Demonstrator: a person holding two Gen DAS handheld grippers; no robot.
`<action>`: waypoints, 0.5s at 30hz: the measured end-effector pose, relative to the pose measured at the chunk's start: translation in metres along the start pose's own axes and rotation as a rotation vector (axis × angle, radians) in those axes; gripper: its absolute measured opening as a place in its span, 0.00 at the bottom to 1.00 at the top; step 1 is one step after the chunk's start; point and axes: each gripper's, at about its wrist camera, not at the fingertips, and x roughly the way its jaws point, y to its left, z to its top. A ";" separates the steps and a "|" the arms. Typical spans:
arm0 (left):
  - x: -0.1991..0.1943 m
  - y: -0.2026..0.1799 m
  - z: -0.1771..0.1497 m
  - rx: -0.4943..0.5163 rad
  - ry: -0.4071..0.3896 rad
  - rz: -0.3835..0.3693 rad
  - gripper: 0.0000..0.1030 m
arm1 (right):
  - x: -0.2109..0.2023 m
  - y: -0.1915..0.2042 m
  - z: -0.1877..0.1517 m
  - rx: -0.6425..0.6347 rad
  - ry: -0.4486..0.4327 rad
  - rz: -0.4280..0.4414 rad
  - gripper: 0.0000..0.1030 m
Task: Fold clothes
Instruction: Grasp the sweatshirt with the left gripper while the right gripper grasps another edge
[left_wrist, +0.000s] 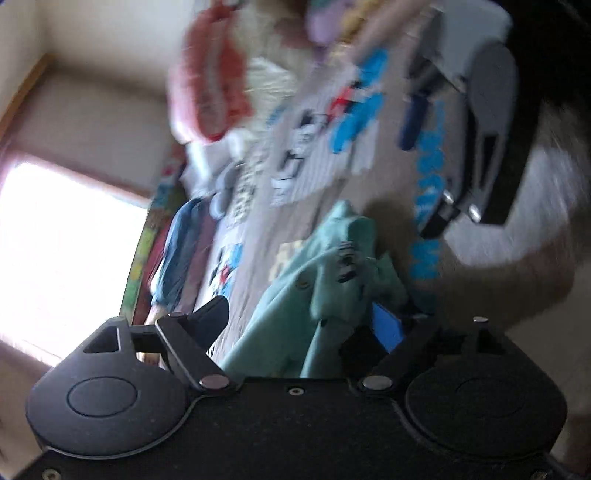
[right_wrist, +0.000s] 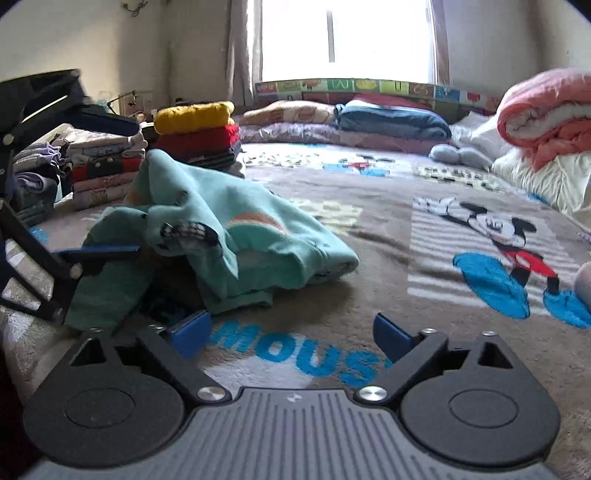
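Observation:
A crumpled teal garment (right_wrist: 240, 229) lies on the Mickey Mouse blanket (right_wrist: 406, 266) covering the bed. In the blurred, tilted left wrist view the teal garment (left_wrist: 332, 266) bunches between the spread fingers of my left gripper (left_wrist: 299, 325), which stands open around the cloth. From the right wrist view the left gripper (right_wrist: 96, 254) reaches into the garment's left side with a blue finger showing. My right gripper (right_wrist: 291, 336) is open, low over the blanket just in front of the garment, with nothing between its fingers. It also appears at the upper right as the right gripper (left_wrist: 480, 147).
Folded clothes stand in stacks at the bed's left: yellow and red sweaters (right_wrist: 195, 125) and a lower pile (right_wrist: 107, 166). A rolled pink quilt (right_wrist: 546, 110) sits on white bedding at the right. Pillows (right_wrist: 391, 122) line the back under a bright window (right_wrist: 347, 37).

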 end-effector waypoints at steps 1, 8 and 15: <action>0.005 0.000 0.001 0.047 0.000 -0.016 0.82 | 0.002 -0.001 -0.001 0.004 0.006 0.002 0.86; 0.014 0.001 0.003 0.106 0.031 -0.019 0.30 | 0.007 0.000 -0.004 -0.016 0.013 0.014 0.83; -0.009 0.027 -0.007 -0.083 0.026 0.030 0.20 | -0.003 0.010 -0.004 -0.115 -0.046 -0.028 0.67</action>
